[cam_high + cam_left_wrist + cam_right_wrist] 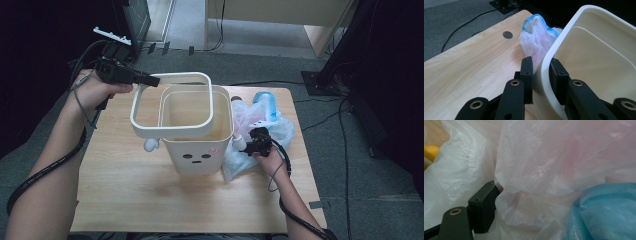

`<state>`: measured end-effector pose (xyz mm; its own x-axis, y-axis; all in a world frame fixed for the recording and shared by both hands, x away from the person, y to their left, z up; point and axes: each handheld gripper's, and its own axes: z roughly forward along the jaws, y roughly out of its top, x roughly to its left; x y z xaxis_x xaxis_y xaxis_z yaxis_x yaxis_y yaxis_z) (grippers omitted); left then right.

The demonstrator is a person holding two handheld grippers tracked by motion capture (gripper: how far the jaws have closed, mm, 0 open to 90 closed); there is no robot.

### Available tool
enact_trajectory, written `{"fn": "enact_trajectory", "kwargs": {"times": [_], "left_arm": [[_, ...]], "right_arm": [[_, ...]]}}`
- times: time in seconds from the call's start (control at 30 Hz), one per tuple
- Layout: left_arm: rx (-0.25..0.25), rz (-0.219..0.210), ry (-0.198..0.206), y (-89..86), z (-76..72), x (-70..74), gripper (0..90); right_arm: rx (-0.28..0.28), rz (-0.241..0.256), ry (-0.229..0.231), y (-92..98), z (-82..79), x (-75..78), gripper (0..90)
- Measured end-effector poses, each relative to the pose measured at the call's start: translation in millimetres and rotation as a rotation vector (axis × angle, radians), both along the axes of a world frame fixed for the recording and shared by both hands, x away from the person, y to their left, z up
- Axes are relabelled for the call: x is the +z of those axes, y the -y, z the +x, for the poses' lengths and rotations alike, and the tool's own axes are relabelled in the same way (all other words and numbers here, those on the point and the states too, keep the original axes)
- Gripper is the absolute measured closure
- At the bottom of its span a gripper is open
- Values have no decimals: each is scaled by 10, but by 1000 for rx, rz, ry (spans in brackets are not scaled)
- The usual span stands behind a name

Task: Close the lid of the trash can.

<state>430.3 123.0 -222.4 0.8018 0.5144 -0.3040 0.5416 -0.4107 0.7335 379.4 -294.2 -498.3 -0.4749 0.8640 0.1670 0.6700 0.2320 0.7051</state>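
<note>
Above the bin (pixel 199 134) mid-tabletop (pixel 125 200) | left tool (pixel 541 71) clamps the lifted rim ring (pixel 170 131), already off | right tool (pixel 253 142) is buried in the plastic bag (pixel 250 120) just right of the bin; its grip cannot be told | lining not begun

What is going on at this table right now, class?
A person works with a gripper in each hand at a wooden table. The left gripper is clamped on a cream ring frame, holding it lifted and tilted above the open bin. The right gripper is pressed into a pile of plastic bags beside the bin; whether it has gripped them is unclear.
</note>
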Motion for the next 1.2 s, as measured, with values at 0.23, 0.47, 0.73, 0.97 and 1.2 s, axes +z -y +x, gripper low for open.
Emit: {"fn": "enact_trajectory", "kwargs": {"times": [0.23, 0.47, 0.73, 0.97, 1.2], "left_arm": [[-11, 0, -7, 98, 10, -24, 755], [-18, -2, -17, 192, 21, -29, 754], [-25, 6, -18, 323, 27, -7, 753], [-34, 17, -16, 444, 19, 1, 749], [-32, 16, -8, 508, 9, 2, 743]], "right_arm": [[0, 0, -3, -4, -5, 2, 211], [1, 1, -4, -3, -4, 2, 211], [1, 0, -2, -2, -5, 1, 210], [2, -1, -1, -3, -5, 0, 211], [3, 1, -3, -1, -6, 1, 210]]}}
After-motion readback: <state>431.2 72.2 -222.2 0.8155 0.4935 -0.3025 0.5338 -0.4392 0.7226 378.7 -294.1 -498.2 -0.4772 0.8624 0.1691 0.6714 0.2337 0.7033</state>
